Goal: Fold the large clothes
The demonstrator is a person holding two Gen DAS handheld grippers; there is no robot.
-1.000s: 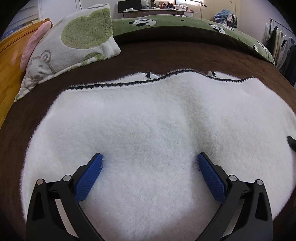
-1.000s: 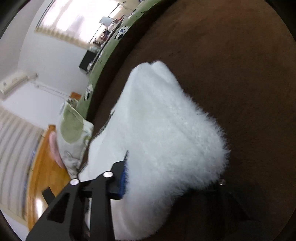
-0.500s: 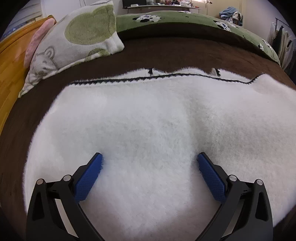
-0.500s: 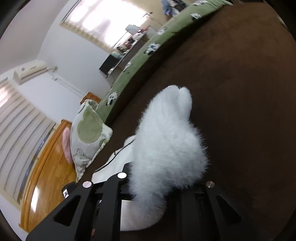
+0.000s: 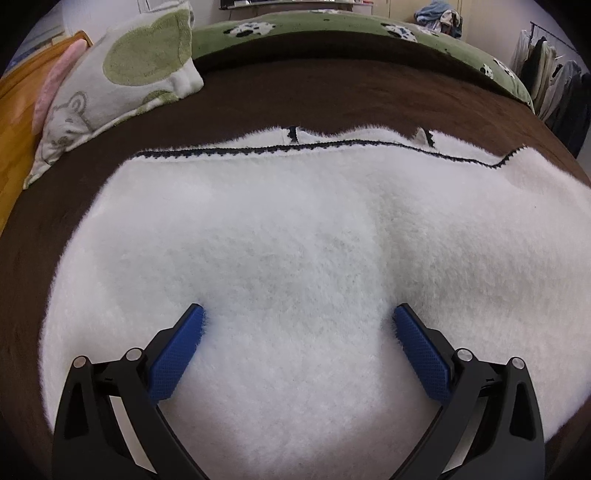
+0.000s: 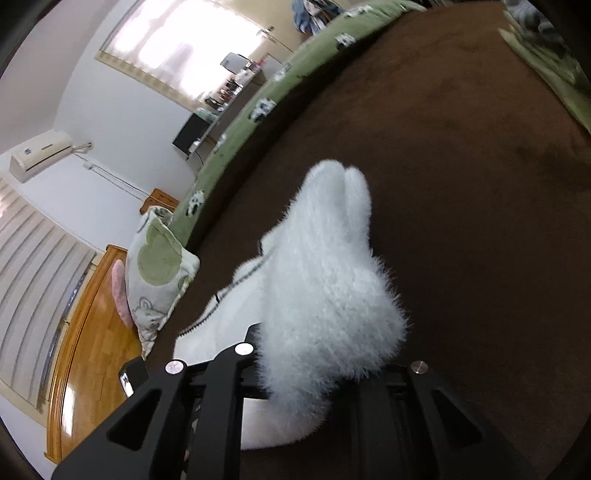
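Looking along the left gripper [image 5: 299, 321], its blue-padded fingers [image 5: 177, 350] are seen spread wide, resting apart on the white fluffy fleece garment with dark stitched trim [image 5: 295, 240]. Nothing is pinched between them. The garment is spread flat across the brown bed cover [image 5: 332, 88], with a cream pillow printed with green patches [image 5: 125, 81] lying beyond it at the upper left and a green quilt with animal prints [image 5: 314, 26] along the far edge.

In the right wrist view, the right gripper [image 6: 325, 373] is pressed together on a bunched fold of the same garment [image 6: 325, 280], which is lifted off the bed cover [image 6: 461, 184]. The gripping pads are hidden by the fleece. The pillow [image 6: 159, 266] lies at the left against a wooden headboard [image 6: 88, 332].
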